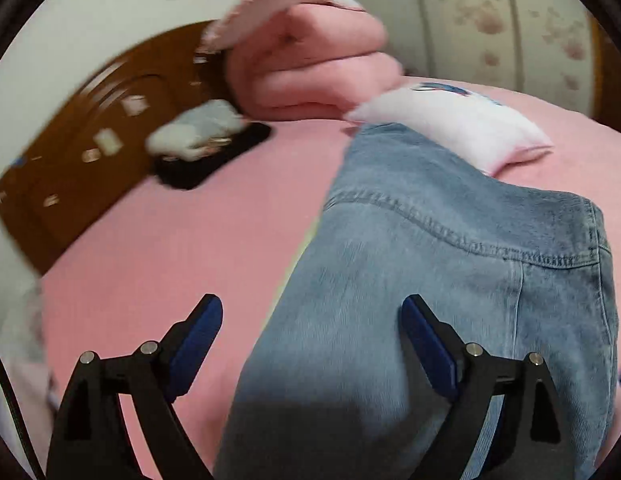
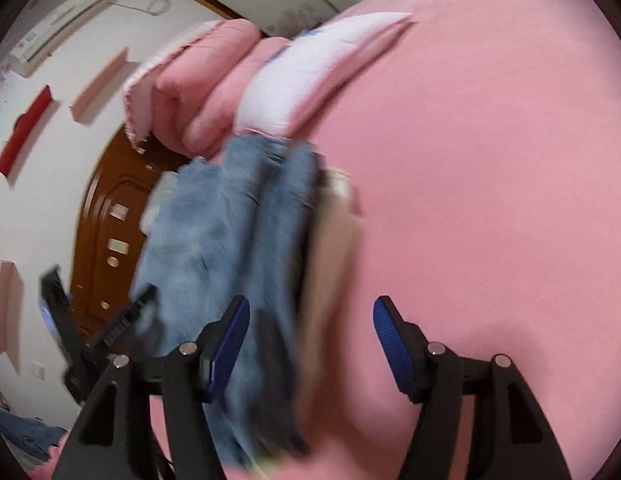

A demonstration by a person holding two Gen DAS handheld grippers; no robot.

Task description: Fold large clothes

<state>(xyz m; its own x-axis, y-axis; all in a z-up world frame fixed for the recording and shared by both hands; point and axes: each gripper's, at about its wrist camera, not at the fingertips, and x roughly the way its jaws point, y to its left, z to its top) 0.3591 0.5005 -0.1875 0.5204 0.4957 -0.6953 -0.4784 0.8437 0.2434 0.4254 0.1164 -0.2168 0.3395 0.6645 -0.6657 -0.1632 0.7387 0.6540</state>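
Note:
Light blue jeans [image 1: 450,280] lie folded on the pink bed sheet [image 1: 170,260], a stitched seam running across them. My left gripper [image 1: 310,312] hovers over their near left edge, open, its blue pads [image 1: 202,332] wide apart and pressing nothing. In the right wrist view the jeans [image 2: 214,232] are a blurred bundle hanging between the jaws, with a beige inner side [image 2: 330,248] showing. My right gripper [image 2: 312,308] is open; the denim brushes past its left pad [image 2: 230,340] while the right pad stands free over the sheet [image 2: 490,200].
A folded pink quilt [image 1: 306,64] and a white pillow [image 1: 450,124] lie at the far end of the bed. A black item with a white bundle on it [image 1: 214,152] sits near the bed's left edge. Behind stands a brown wooden door [image 1: 82,128].

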